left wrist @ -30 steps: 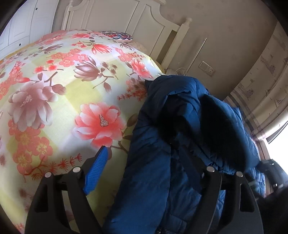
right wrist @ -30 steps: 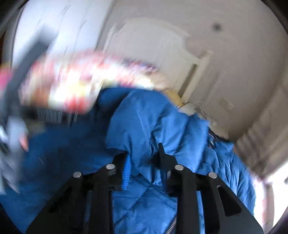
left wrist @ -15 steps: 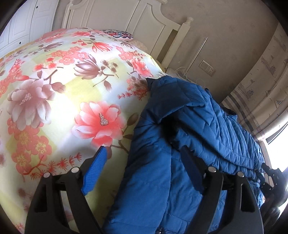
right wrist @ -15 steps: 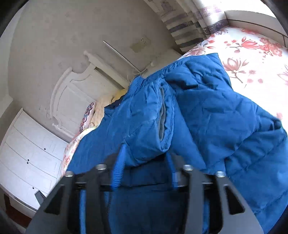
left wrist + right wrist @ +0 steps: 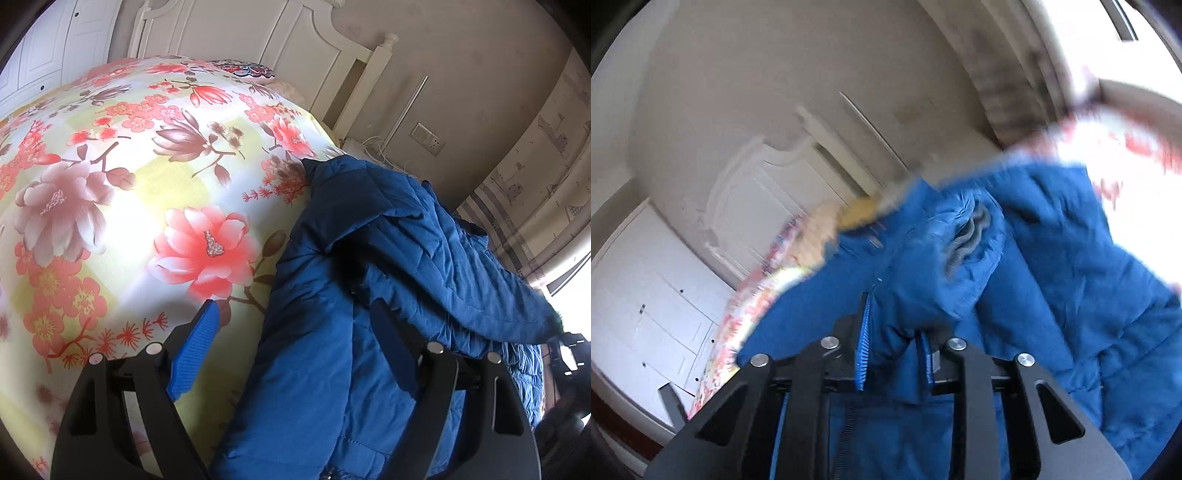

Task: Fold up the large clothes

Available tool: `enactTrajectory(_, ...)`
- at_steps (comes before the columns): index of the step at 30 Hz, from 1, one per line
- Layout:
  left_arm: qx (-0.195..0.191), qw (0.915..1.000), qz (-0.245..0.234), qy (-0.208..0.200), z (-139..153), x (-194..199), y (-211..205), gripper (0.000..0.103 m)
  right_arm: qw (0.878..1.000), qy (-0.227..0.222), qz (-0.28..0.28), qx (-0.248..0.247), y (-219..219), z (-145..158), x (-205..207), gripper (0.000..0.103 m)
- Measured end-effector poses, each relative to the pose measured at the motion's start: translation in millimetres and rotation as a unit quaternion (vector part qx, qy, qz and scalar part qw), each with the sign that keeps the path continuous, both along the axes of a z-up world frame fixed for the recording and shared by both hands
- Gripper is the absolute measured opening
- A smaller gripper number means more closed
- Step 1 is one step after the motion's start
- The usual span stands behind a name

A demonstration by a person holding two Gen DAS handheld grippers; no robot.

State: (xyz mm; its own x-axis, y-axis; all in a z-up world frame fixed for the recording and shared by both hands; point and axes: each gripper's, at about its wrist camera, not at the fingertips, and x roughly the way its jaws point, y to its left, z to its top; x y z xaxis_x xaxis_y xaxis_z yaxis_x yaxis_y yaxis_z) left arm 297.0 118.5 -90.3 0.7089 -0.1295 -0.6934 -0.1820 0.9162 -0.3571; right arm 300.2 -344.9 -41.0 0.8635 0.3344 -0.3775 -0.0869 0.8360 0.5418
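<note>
A large blue quilted jacket (image 5: 362,295) lies on the right side of a bed with a floral cover (image 5: 129,206). My left gripper (image 5: 295,332) is open, low over the jacket's left edge, with fabric between its fingers but not pinched. My right gripper (image 5: 895,347) is shut on a blue sleeve (image 5: 923,291) of the jacket (image 5: 1071,295) and holds it up; the grey cuff lining (image 5: 967,236) shows just ahead of the fingers. The right wrist view is blurred by motion.
A white headboard (image 5: 280,40) stands at the far end of the bed. White cabinet doors (image 5: 653,295) stand beside it. A wall socket (image 5: 428,136) and a striped curtain (image 5: 517,214) are at the right, past the jacket.
My right gripper has swung round with the sleeve in it, so its view turned and blurred. The sleeve now drapes across the jacket's right side. My left gripper has stayed put.
</note>
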Motion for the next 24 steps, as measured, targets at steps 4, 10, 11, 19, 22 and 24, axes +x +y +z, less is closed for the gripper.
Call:
enactTrajectory(4,-0.001,1.0,-0.001,-0.002,0.3,-0.5,0.7,0.083,0.999,-0.037,-0.014,0.002,-18.2,24.4,-25.1,0.025)
enactTrajectory(10,-0.003,1.0,-0.001,-0.002,-0.1,-0.6,1.8,0.083,0.994,0.094,-0.048,-0.009,-37.6,-35.1,-15.4,0.026)
enactTrajectory(11,-0.002,1.0,-0.001,-0.002,0.0,-0.6,1.7,0.083,0.994,0.103,-0.048,-0.005,-37.7,-43.0,-14.9,0.026)
enactTrajectory(19,0.0,1.0,-0.001,-0.002,-0.1,-0.9,0.2,0.083,0.98,-0.001,-0.162,-0.12,-26.7,23.6,-55.2,0.036)
enactTrajectory(22,0.0,1.0,-0.001,-0.002,0.3,-0.9,-0.3,0.083,0.974,-0.01,-0.12,-0.194,5.2,39.0,-40.7,0.036)
enactTrajectory(24,0.001,1.0,0.0,-0.003,0.5,-0.9,-0.3,0.083,0.968,0.001,-0.099,-0.23,22.9,33.3,-26.8,0.036)
